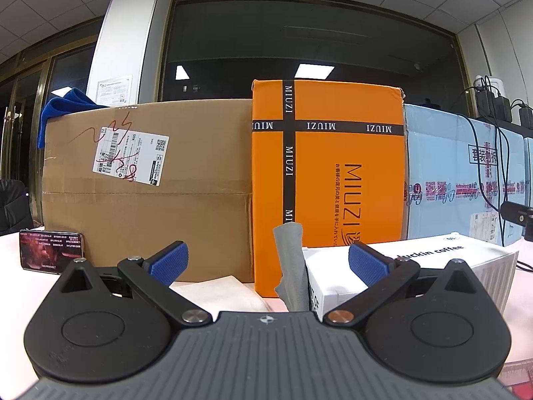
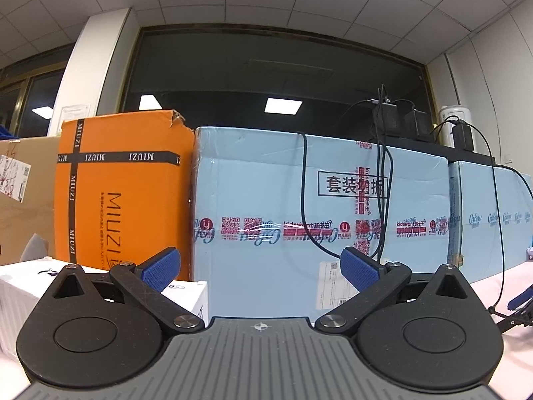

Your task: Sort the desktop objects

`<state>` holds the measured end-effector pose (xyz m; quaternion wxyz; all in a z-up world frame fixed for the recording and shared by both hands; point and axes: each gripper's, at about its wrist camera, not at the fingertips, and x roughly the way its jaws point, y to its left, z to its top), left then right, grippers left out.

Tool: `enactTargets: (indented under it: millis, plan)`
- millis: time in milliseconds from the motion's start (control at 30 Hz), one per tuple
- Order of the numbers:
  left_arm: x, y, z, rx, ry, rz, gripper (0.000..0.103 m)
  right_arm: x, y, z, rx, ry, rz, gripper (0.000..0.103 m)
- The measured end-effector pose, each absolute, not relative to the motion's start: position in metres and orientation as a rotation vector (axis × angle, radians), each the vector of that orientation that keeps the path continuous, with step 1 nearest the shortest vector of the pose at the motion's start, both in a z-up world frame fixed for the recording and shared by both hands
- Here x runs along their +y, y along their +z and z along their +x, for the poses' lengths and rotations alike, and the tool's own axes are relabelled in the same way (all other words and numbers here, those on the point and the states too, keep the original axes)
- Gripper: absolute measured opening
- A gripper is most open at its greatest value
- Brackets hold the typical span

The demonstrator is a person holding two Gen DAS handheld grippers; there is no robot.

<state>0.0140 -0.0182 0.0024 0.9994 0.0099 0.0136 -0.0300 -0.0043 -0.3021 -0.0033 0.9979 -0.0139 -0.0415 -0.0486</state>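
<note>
My left gripper [image 1: 268,261] is open and empty, low over the white table. A grey cloth [image 1: 292,266] stands up between its fingers, leaning on a white Luckin Coffee box [image 1: 433,266]. A phone [image 1: 51,250] with a lit screen leans on the brown carton at the left. A white napkin [image 1: 216,288] lies flat on the table ahead. My right gripper [image 2: 260,268] is open and empty, facing the light blue carton [image 2: 316,206]. The white box also shows in the right wrist view [image 2: 20,293], at the left.
A wall of cartons lines the back: a brown carton [image 1: 150,200], an orange MIUZI box [image 1: 333,173] and light blue cartons. A blue cloth [image 1: 63,106] hangs on the brown carton. Black cables [image 2: 383,183] and chargers hang over the blue carton. A dark stand [image 2: 513,313] is at the right.
</note>
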Motion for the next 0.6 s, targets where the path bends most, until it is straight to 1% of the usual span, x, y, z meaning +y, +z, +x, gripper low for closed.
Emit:
enactTargets:
  millis: [600]
  plan:
    - [-0.029,0.003,0.008,0.003,-0.095,0.082,0.103,-0.311,-0.002,-0.006,-0.085,-0.091,0.029,0.103]
